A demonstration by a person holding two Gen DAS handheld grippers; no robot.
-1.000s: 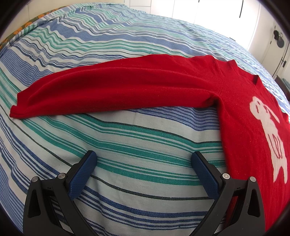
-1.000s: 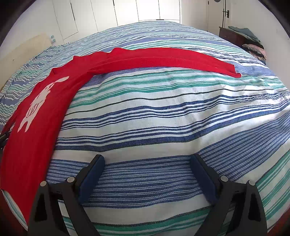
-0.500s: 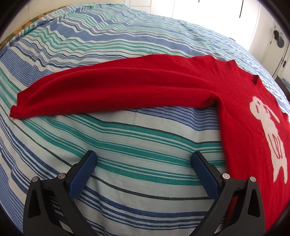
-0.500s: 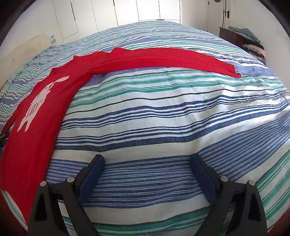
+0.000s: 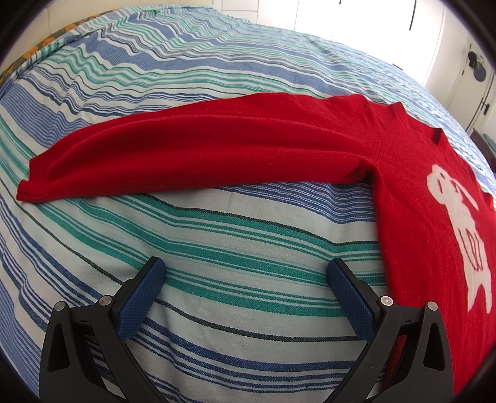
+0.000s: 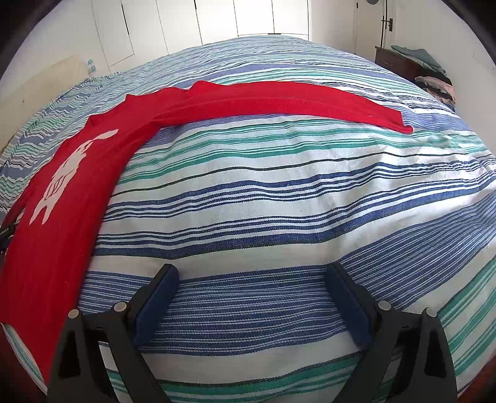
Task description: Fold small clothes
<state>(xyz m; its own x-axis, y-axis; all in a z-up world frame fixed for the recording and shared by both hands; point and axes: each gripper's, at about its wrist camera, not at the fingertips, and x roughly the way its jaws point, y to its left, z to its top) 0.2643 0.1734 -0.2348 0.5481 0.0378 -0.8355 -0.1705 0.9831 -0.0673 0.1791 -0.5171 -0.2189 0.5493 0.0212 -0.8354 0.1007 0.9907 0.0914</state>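
Note:
A small red sweater (image 5: 418, 223) with a white animal figure (image 5: 455, 223) lies flat on the striped bedspread (image 5: 217, 248). One long sleeve (image 5: 192, 155) stretches out to the left in the left wrist view. In the right wrist view the same sweater (image 6: 62, 217) lies at the left, its other sleeve (image 6: 279, 102) reaching right across the bed. My left gripper (image 5: 246, 272) hovers open over bare bedspread, just left of the sweater's body. My right gripper (image 6: 251, 279) is open too, above the stripes to the right of the sweater's body. Neither holds anything.
The blue, green and white bedspread (image 6: 279, 201) fills both views. White wardrobe doors (image 6: 217, 18) stand behind the bed. A dark wooden chest (image 6: 400, 62) with piled clothes (image 6: 434, 83) stands at the far right. A patterned orange and green cloth (image 5: 46, 46) shows at the far left bed edge.

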